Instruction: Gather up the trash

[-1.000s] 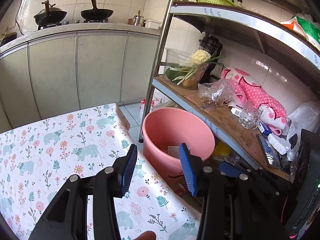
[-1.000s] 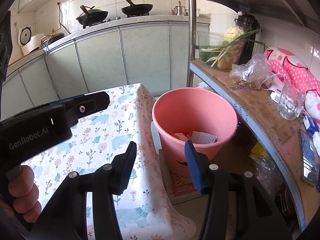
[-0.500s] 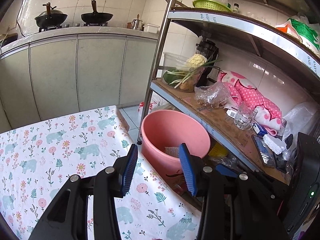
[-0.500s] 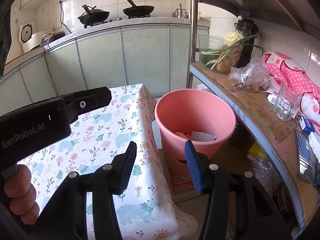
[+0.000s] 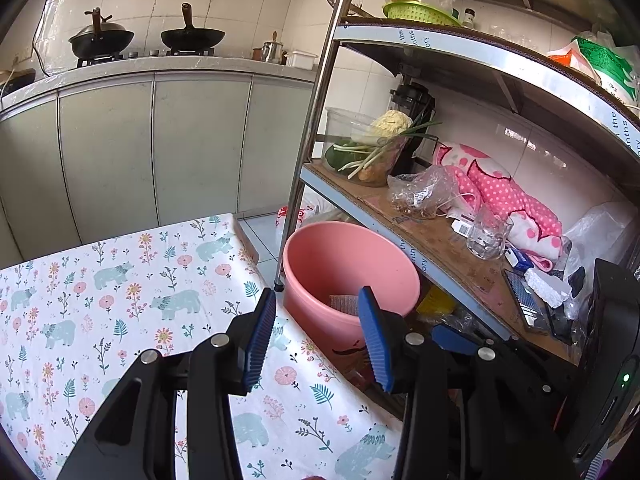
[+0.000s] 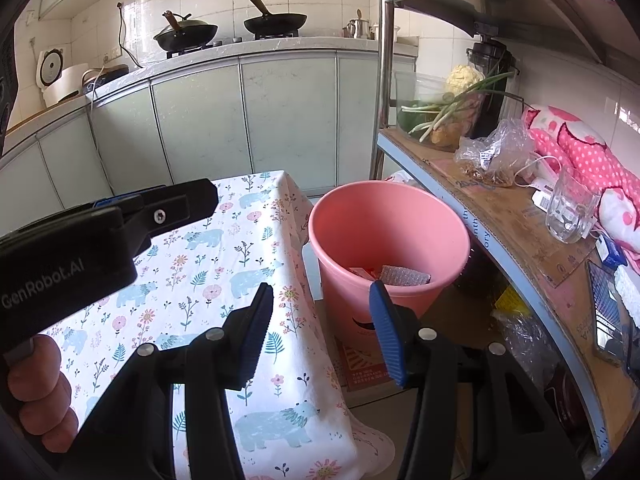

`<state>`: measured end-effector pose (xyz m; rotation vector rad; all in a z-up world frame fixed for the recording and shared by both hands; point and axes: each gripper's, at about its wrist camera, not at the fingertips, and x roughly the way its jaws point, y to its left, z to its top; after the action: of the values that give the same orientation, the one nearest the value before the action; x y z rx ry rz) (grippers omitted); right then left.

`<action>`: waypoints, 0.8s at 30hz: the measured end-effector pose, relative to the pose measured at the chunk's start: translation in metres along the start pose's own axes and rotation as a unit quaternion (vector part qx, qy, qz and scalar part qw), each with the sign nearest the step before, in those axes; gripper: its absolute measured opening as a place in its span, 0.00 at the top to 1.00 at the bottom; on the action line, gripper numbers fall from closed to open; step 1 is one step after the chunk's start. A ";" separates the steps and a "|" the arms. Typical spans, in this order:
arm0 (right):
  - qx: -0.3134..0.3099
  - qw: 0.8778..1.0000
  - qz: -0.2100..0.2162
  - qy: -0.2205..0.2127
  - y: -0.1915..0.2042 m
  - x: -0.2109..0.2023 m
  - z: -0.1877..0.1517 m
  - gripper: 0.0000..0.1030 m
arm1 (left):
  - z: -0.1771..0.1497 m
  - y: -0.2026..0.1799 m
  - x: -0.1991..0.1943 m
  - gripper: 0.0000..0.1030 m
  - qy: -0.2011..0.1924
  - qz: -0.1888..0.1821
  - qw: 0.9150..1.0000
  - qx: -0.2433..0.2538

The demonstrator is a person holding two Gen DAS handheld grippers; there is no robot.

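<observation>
A pink bucket [image 5: 384, 264] stands on the floor between the table and the shelf rack; it also shows in the right wrist view [image 6: 448, 224]. Trash lies in its bottom: a grey textured piece [image 6: 404, 276] and a red-and-white wrapper [image 6: 362, 271]. My left gripper [image 5: 316, 336] is open and empty, above the table's right edge, just short of the bucket. My right gripper [image 6: 322, 330] is open and empty, over the table corner, facing the bucket. The left gripper's body [image 6: 108, 232] shows at the left of the right wrist view.
The table has a floral bear-print cloth [image 5: 120, 292]. A metal shelf rack [image 5: 440, 236] at the right holds a glass [image 5: 486, 236], a plastic bag, vegetables and a pink dotted cloth. Kitchen cabinets [image 6: 248, 120] with woks stand behind.
Both grippers have drawn back and up a little from the bucket, so it looks smaller and farther. Both stay open and empty.
</observation>
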<state>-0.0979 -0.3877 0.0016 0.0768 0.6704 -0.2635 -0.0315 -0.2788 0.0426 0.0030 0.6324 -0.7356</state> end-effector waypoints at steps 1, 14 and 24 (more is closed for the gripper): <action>0.001 1.000 0.000 0.000 0.000 0.000 0.000 0.51 | 0.000 0.001 0.000 0.59 0.000 0.000 1.000 0.000; 0.003 1.000 -0.004 -0.004 -0.001 -0.002 0.002 0.51 | -0.001 0.000 -0.001 0.59 0.000 -0.001 1.000 0.001; 0.002 1.000 -0.006 -0.008 0.000 -0.004 0.005 0.51 | 0.000 0.001 -0.004 0.59 -0.001 -0.001 1.000 0.002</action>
<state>-0.0979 -0.3877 0.0081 0.0739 0.6551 -0.2764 -0.0330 -0.2757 0.0441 0.0049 0.6284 -0.7380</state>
